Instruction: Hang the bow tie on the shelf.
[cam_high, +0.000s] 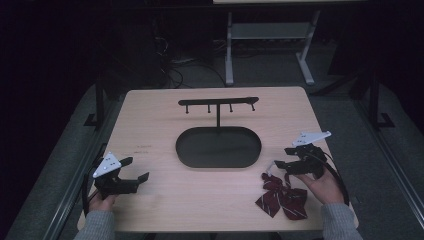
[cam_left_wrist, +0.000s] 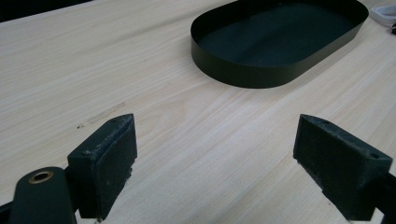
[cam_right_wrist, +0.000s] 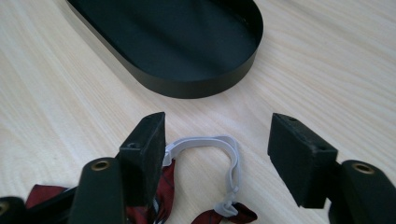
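white strap (cam_right_wrist: 223, 154) of bow tie (cam_high: 281, 197) lies between parted right hand-held gripper (cam_right_wrist: 218, 149).

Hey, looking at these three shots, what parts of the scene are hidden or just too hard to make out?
- Bow tie: in the right gripper view, partly behind one jaw of the right gripper and cut by the bottom edge.
- White strap: its clasp is too small to read.
- Hanger rack: its pegs are tiny in the high view.
- Black tray: cut by the top edge in the left gripper view.
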